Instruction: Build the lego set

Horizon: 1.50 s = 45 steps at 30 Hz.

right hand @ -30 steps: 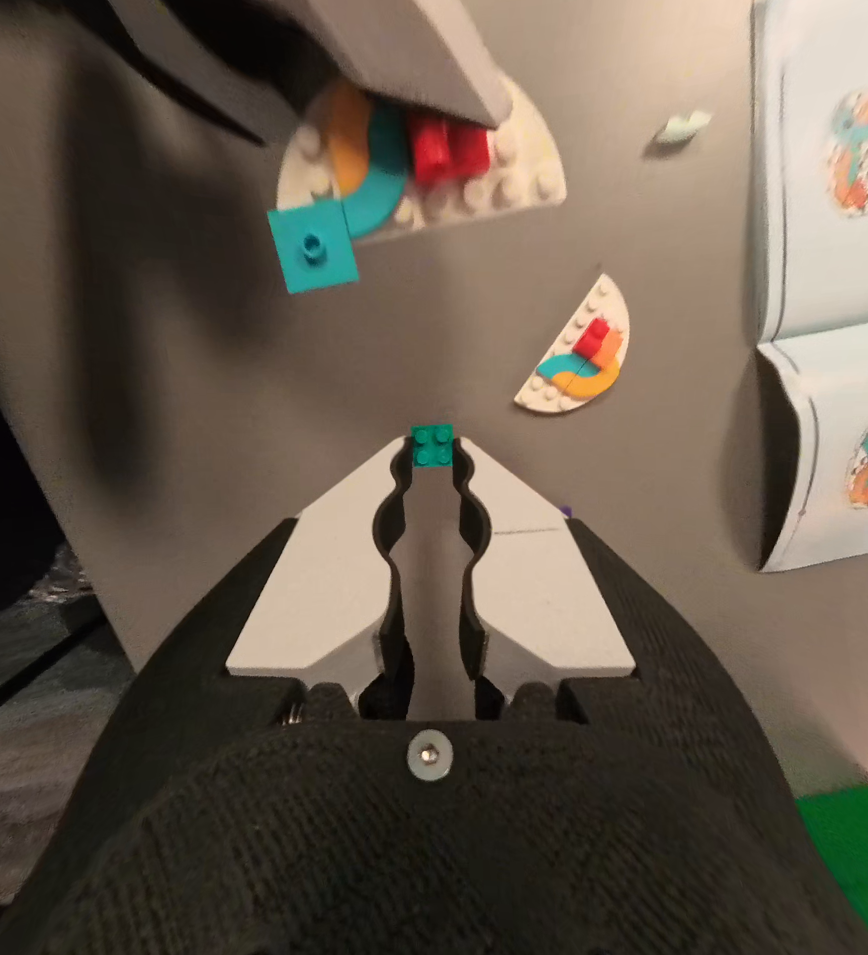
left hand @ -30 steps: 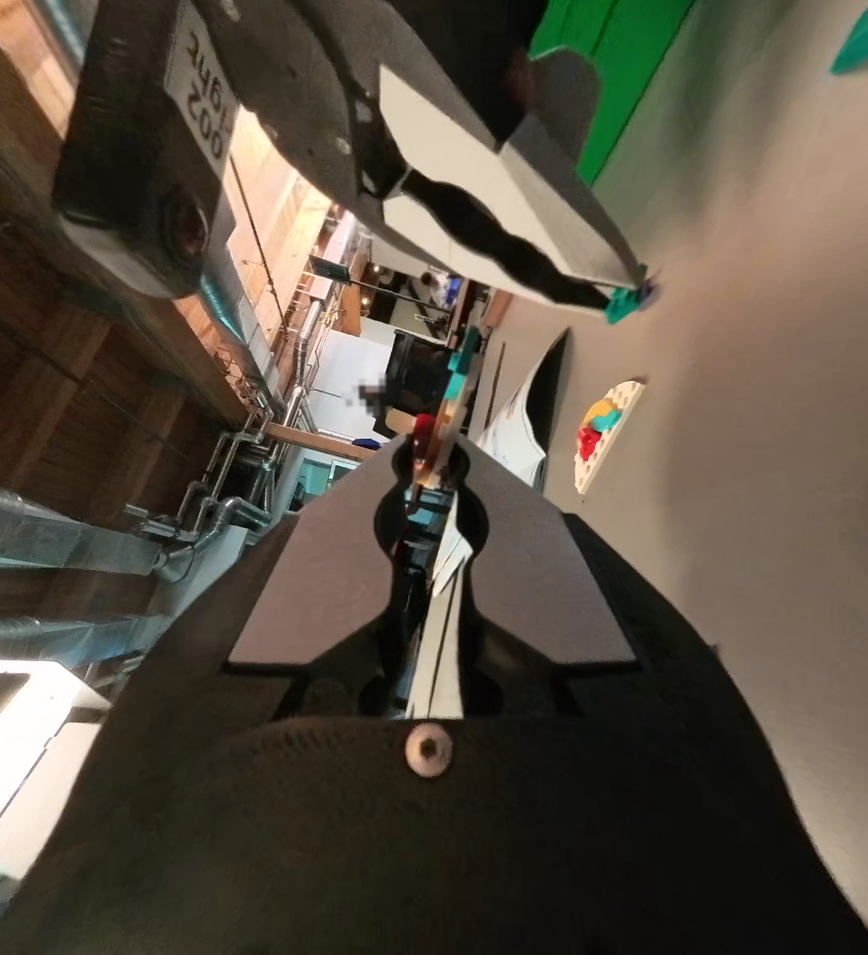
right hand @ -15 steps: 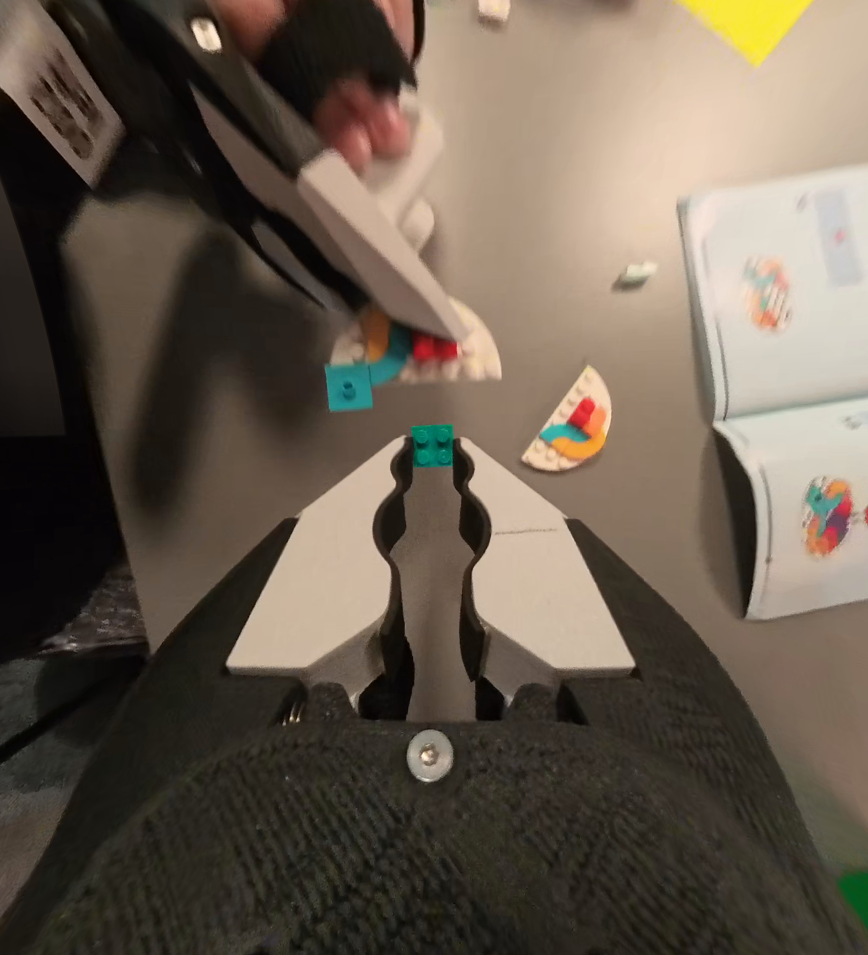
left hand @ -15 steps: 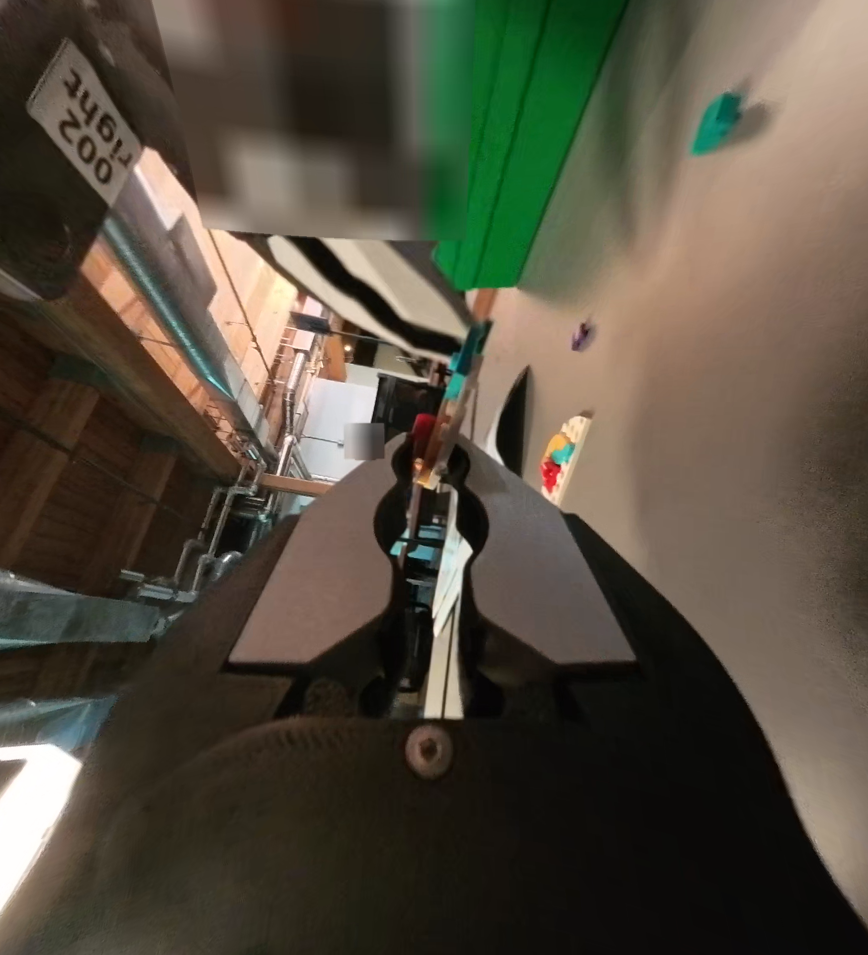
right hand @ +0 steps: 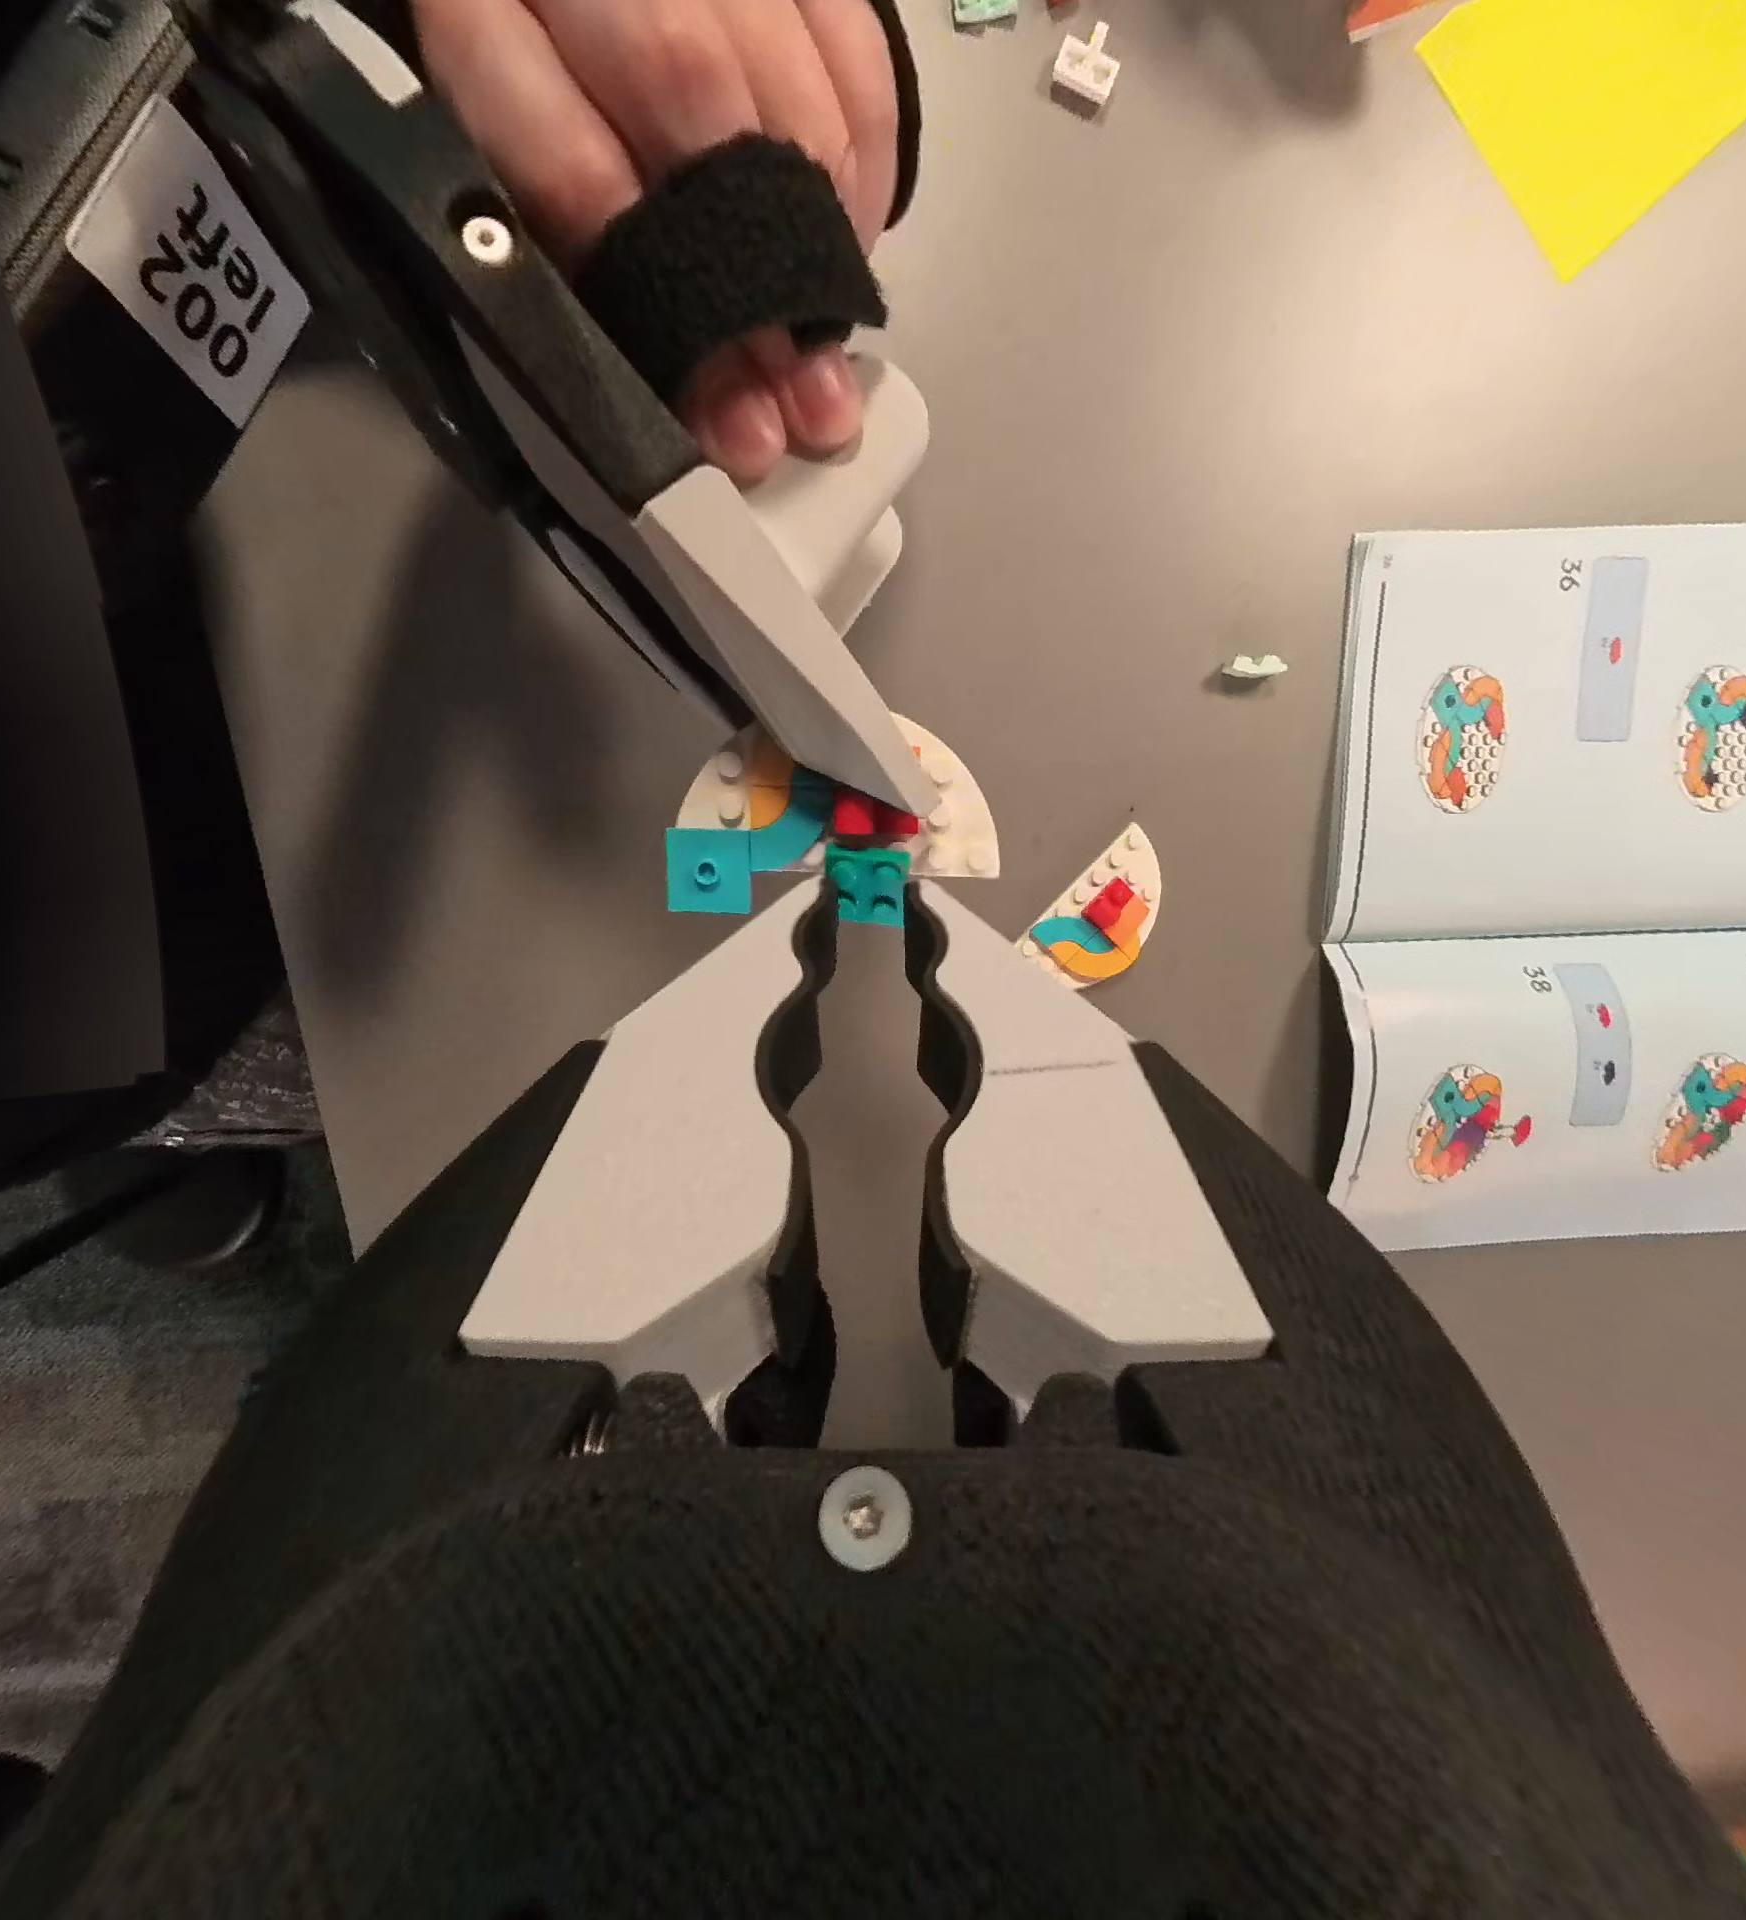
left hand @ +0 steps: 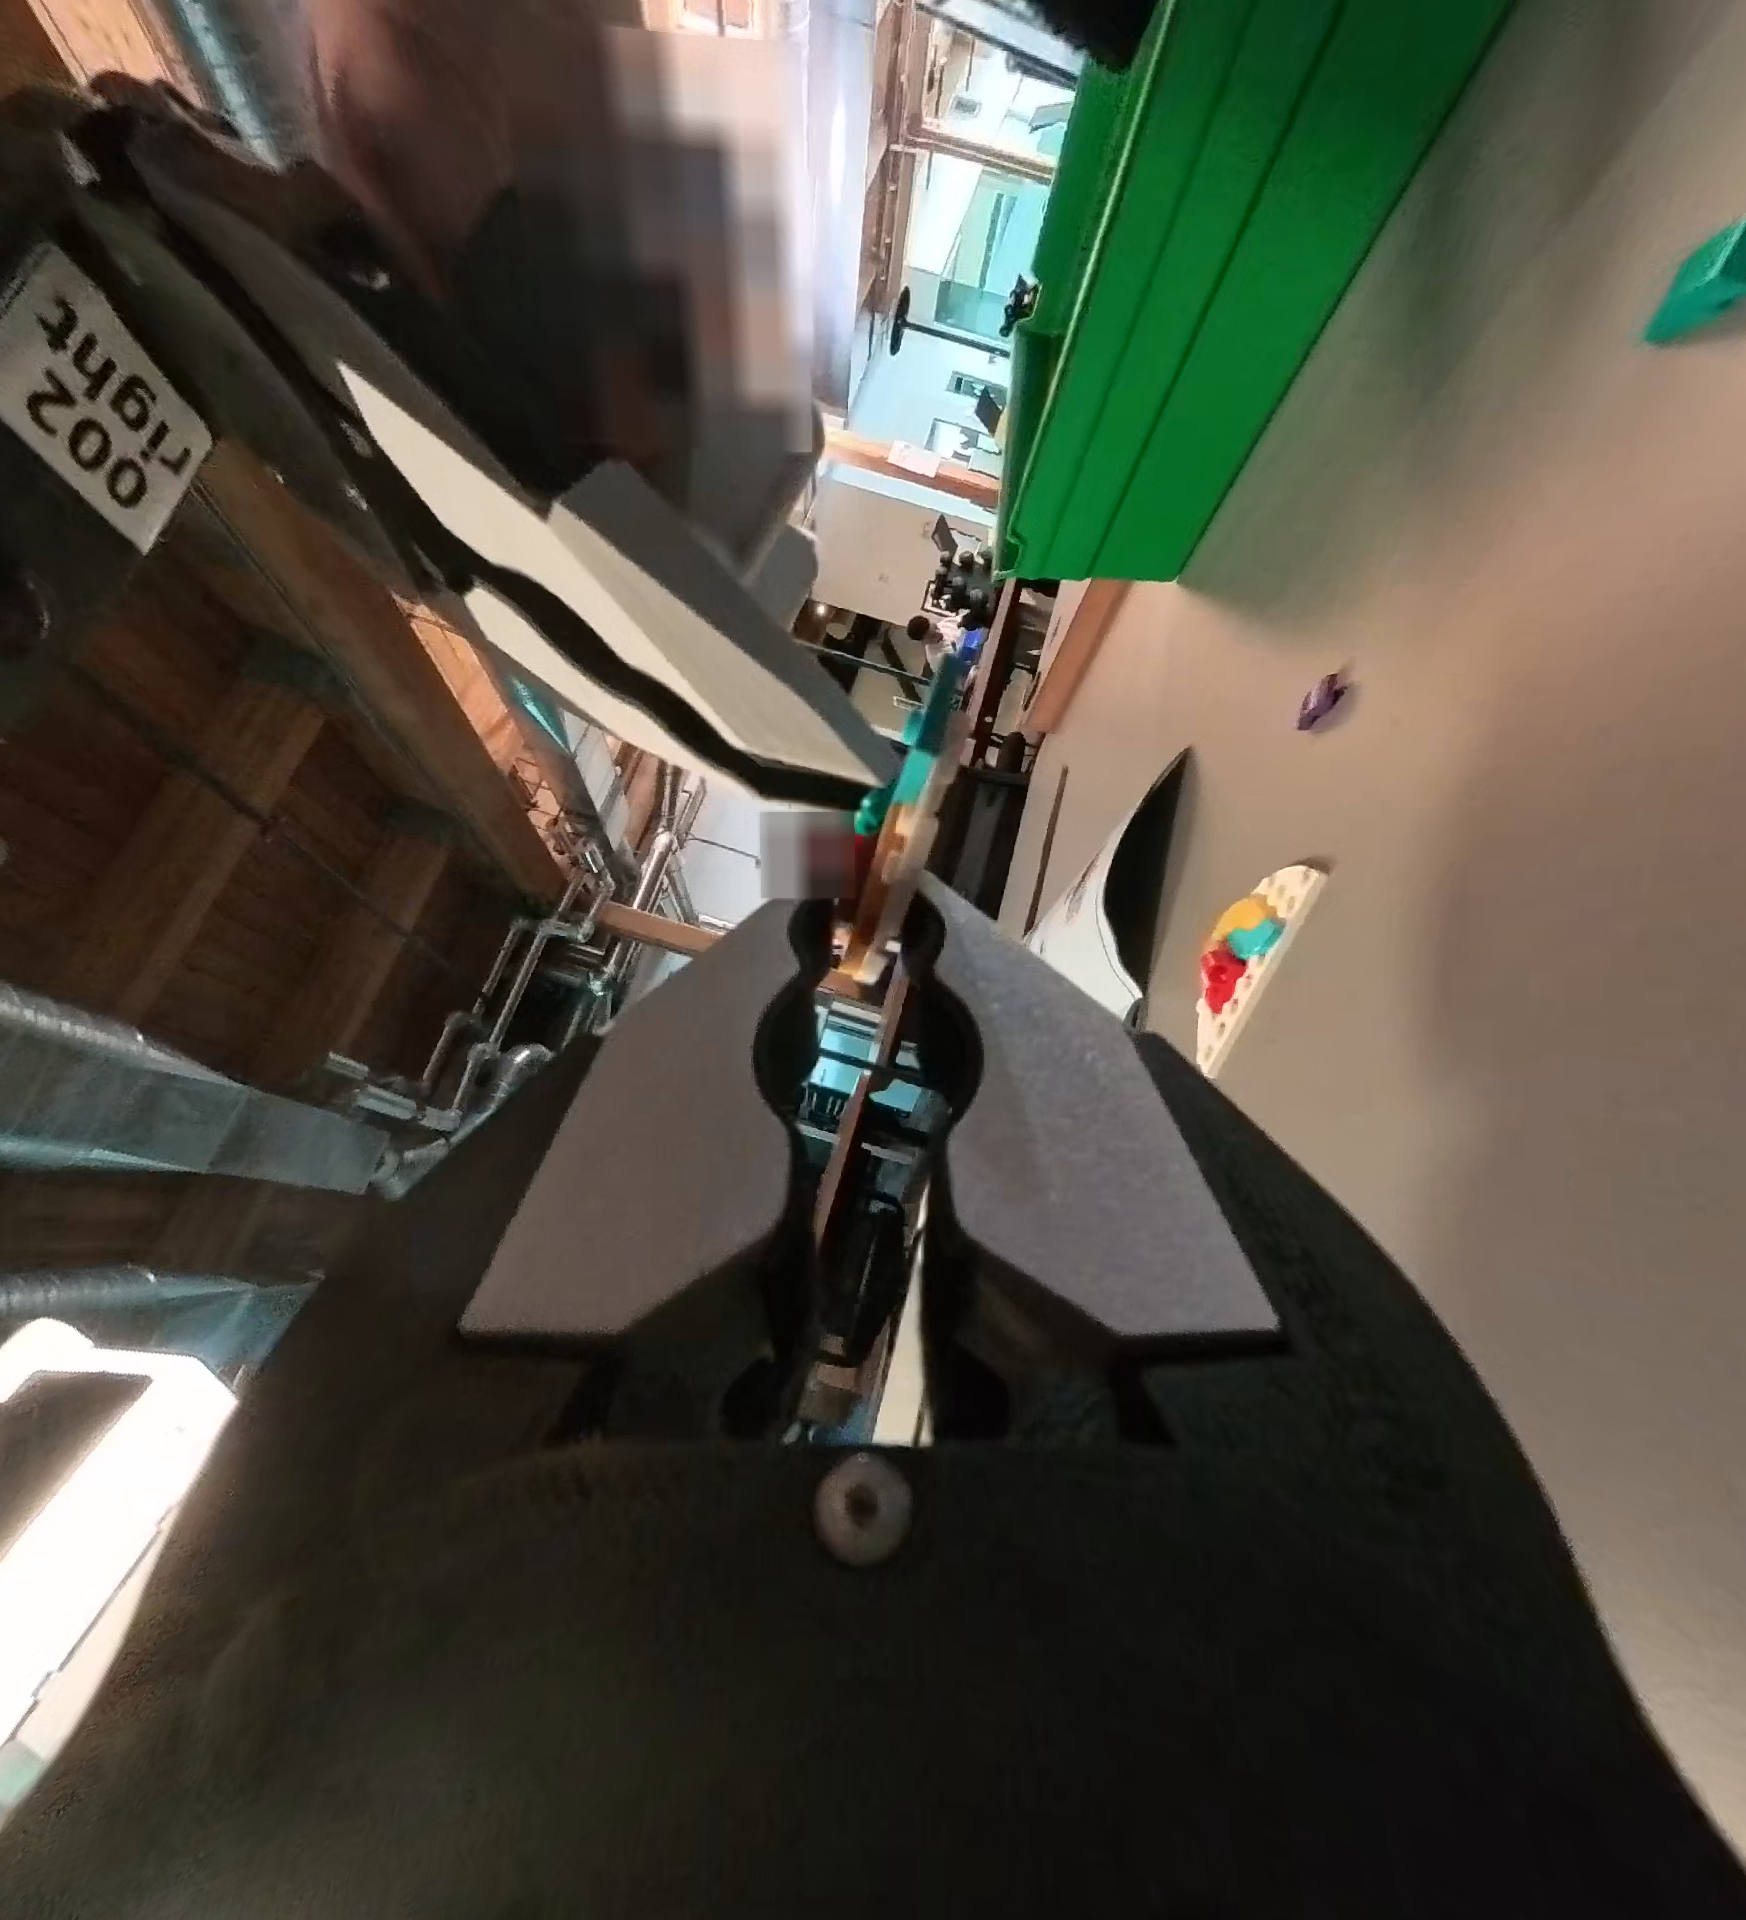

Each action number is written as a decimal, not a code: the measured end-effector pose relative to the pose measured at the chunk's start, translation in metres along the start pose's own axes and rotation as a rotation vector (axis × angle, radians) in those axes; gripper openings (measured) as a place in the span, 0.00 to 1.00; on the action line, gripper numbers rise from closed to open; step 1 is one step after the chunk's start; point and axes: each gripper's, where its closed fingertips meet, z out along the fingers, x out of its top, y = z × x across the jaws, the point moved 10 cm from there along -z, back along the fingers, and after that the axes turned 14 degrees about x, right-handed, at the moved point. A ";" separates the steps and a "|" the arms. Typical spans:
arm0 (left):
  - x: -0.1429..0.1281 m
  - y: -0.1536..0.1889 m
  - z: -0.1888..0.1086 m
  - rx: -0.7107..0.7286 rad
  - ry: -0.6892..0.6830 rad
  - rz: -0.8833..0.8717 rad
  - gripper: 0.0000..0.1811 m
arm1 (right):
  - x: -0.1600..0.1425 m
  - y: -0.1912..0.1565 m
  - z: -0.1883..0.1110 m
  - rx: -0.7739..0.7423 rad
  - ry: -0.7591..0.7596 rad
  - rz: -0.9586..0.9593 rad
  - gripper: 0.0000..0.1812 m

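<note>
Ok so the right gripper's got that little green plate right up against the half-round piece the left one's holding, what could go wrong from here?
The right gripper pinches the green plate only at its very fingertips, so pressing it on could twist or pop it out.

The left gripper holds the half-round plate in the air by one part; a push may lever it loose.

The teal square tile overhangs the plate's edge and might get knocked off.

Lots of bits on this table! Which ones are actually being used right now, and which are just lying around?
In use: left gripper holding the white half-round plate; right gripper holding the small green brick.

Lying about: second half-round plate, instruction booklet, yellow paper, small white piece.
</note>
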 end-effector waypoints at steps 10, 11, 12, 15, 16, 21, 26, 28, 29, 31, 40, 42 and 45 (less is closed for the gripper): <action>0.002 -0.001 0.000 0.012 0.010 0.001 0.06 | 0.009 0.002 -0.003 0.025 -0.067 0.005 0.06; 0.002 -0.001 0.000 0.012 0.007 0.002 0.06 | 0.009 0.002 -0.002 0.024 -0.069 0.004 0.06; 0.002 -0.001 -0.001 0.010 0.008 0.005 0.06 | 0.009 0.002 -0.001 0.024 -0.073 0.004 0.06; 0.001 0.000 -0.001 0.004 0.009 0.016 0.06 | 0.010 0.002 0.000 0.022 -0.086 0.003 0.06; 0.002 0.000 -0.001 0.005 0.012 0.023 0.06 | 0.010 0.002 0.001 0.022 -0.091 0.002 0.06; 0.003 0.003 -0.001 0.003 0.028 0.110 0.06 | 0.011 0.001 0.004 0.012 -0.150 -0.007 0.06; 0.005 0.007 -0.002 -0.010 0.043 0.163 0.06 | 0.014 0.001 0.009 0.006 -0.217 -0.013 0.06; 0.004 0.006 -0.002 -0.005 0.035 0.160 0.06 | 0.014 0.002 0.008 0.002 -0.201 -0.006 0.06; 0.003 0.005 -0.002 -0.001 0.033 0.157 0.06 | 0.015 0.002 0.007 0.000 -0.192 -0.009 0.06; 0.002 0.004 -0.002 0.003 0.027 0.136 0.06 | 0.014 0.001 0.006 -0.004 -0.172 -0.024 0.06; 0.003 0.008 -0.002 -0.035 0.036 0.130 0.06 | 0.007 0.001 0.011 0.000 -0.165 -0.018 0.06; 0.003 0.009 -0.003 -0.048 0.044 0.131 0.06 | 0.006 0.001 0.013 0.008 -0.167 -0.011 0.06; 0.003 0.009 -0.003 -0.048 0.045 0.135 0.06 | 0.006 0.001 0.015 0.008 -0.180 -0.009 0.06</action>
